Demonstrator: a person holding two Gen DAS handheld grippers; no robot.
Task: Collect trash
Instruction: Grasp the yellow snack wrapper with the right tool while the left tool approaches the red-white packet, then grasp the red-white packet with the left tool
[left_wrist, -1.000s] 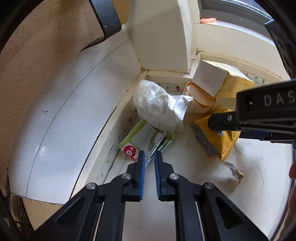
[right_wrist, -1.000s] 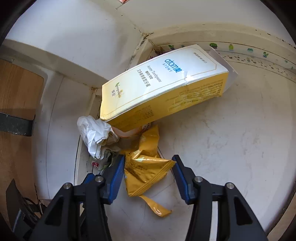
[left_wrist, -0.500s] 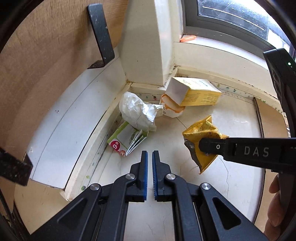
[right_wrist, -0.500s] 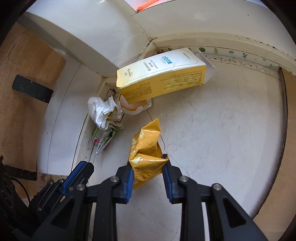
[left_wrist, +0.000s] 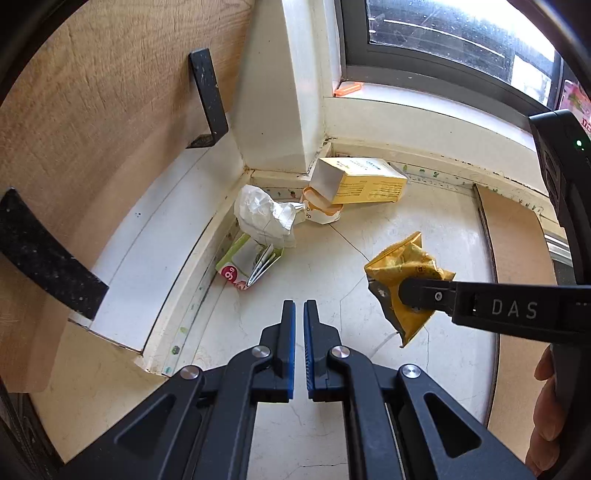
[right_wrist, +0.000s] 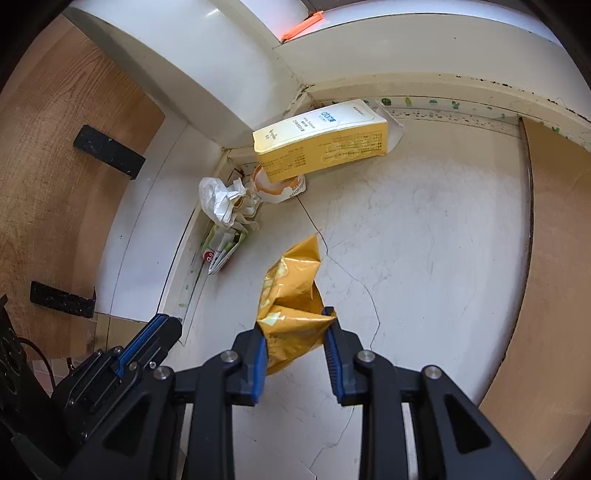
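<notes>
My right gripper (right_wrist: 295, 352) is shut on a crumpled yellow snack bag (right_wrist: 291, 299) and holds it above the white floor; the bag also shows in the left wrist view (left_wrist: 402, 280), clamped by the right gripper (left_wrist: 413, 295). My left gripper (left_wrist: 299, 345) is shut and empty, held back from the trash pile. In the corner lie a crumpled white paper (left_wrist: 264, 216), a green and white leaflet pack (left_wrist: 247, 262), a paper cup (left_wrist: 321, 210) and a yellow and white carton (left_wrist: 360, 181).
A white ledge (left_wrist: 147, 251) and wooden panel (left_wrist: 92, 110) with black brackets run along the left. A window (left_wrist: 443, 40) with a white sill stands behind the corner. A brown board (left_wrist: 517, 266) lies at the right floor edge.
The right gripper closed on the yellow bag and lifted it away from the pile. Both grippers pulled back from the corner. The left gripper closed without taking anything.
</notes>
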